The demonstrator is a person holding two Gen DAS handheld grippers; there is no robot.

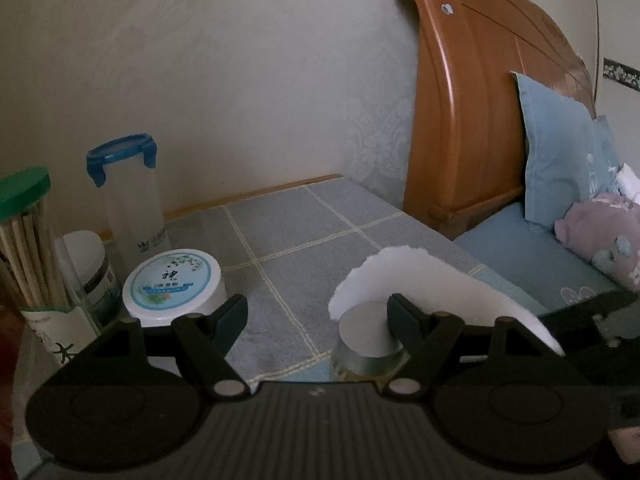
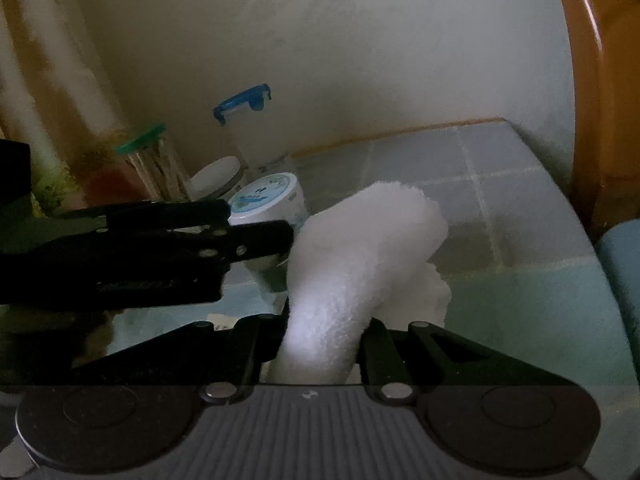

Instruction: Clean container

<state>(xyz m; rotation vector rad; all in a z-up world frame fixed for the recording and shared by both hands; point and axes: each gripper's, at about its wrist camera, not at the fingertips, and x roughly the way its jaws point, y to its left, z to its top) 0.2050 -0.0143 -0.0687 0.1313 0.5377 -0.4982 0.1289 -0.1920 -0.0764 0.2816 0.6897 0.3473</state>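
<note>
Clamping a folded white cloth (image 2: 352, 264) between closed jaws, the right gripper (image 2: 320, 344) holds it upright so a thick roll of fabric stands above the fingers. The left gripper (image 1: 316, 312) stands about half open; its right finger (image 1: 404, 320) rests on the grey lid of a small glass jar (image 1: 368, 344), the container to be cleaned, which sits at the near edge of the bench (image 1: 304, 232). Whether the jaws actually pinch the jar cannot be told from either view (the left finger (image 1: 228, 316) appears clear of it).

Recommended procedure, as a judgement:
1. Confirm the left gripper steadies the jar before wiping; a jar this close to the edge could slide off.
2. Bring the free end of the cloth onto the lid, then work around the wall.
3. Keep pressure light and downward.

Further out, a round white tub (image 1: 172, 284), a green-capped stick holder (image 1: 28, 236) and a blue-lidded tall canister (image 1: 128, 200) crowd the left rear of the bench; sweep away from them. A wooden headboard (image 1: 460, 120) stands to the right.
</note>
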